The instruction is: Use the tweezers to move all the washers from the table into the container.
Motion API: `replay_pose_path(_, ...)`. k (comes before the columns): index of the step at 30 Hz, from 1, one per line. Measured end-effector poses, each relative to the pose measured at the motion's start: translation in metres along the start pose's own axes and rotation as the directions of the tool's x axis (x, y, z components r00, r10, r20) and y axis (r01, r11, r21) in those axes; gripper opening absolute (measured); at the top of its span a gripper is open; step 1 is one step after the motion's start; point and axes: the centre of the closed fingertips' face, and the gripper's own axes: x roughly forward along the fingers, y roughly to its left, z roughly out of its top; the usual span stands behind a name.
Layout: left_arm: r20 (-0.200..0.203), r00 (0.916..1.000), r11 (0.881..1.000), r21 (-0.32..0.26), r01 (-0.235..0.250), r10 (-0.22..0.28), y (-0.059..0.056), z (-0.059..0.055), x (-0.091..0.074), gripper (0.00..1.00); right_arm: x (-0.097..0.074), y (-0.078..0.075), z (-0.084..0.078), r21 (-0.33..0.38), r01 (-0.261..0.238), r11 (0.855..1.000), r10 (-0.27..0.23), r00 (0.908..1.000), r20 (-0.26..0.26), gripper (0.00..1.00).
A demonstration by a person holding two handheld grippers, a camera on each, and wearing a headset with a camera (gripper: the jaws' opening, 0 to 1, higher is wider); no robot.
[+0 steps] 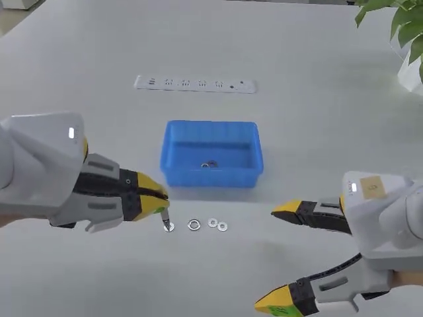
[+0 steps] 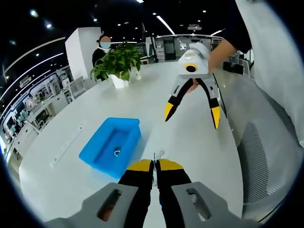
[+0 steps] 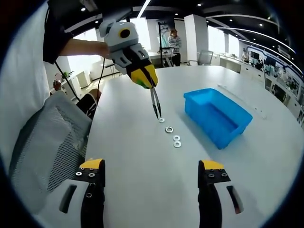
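Observation:
My left gripper is shut on metal tweezers, which point down at the table. Their tips meet the leftmost washer of a short row; three more washers lie to its right. Whether the tips pinch that washer is unclear. Behind the row stands the blue container with one washer inside. My right gripper hovers open and empty at the near right. The right gripper view shows the tweezers over the washer row, beside the container.
A white power strip lies beyond the container. A potted plant stands at the table's far right corner. A mesh office chair sits at the table's near side.

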Motion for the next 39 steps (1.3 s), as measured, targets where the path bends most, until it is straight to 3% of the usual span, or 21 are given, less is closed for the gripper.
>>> replay_pose_path(8,-0.012,0.9999,1.000,-0.012,0.006,-0.006,-0.002,-0.007,0.002,0.06,0.001,-0.001,0.000,0.011,0.004,1.000,-0.004,1.0000,0.007,0.80)
replay_pose_path(17,0.012,0.9999,1.000,-0.004,0.010,-0.010,-0.002,0.000,0.003,0.06,0.002,0.000,0.001,0.018,0.002,1.000,-0.003,0.9999,0.010,0.80)
replay_pose_path(20,-0.008,0.9998,1.000,-0.006,0.016,-0.016,-0.001,-0.006,0.006,0.06,0.003,0.001,0.000,0.022,0.002,1.000,-0.002,1.0000,0.009,0.80)
replay_pose_path(21,0.008,0.9999,1.000,-0.012,0.013,-0.013,-0.001,-0.004,0.006,0.06,0.003,0.002,0.000,0.022,0.000,1.000,0.000,1.0000,0.009,0.80)
replay_pose_path(29,0.001,0.9999,0.999,-0.038,0.012,-0.012,0.000,-0.005,0.005,0.06,0.004,0.001,0.001,0.028,-0.003,1.000,0.003,1.0000,0.009,0.79)
replay_pose_path(39,-0.007,0.9997,0.998,-0.062,0.021,-0.021,0.003,-0.006,0.005,0.06,0.034,-0.003,0.030,-0.038,-0.057,0.998,0.058,0.9979,0.027,0.76)
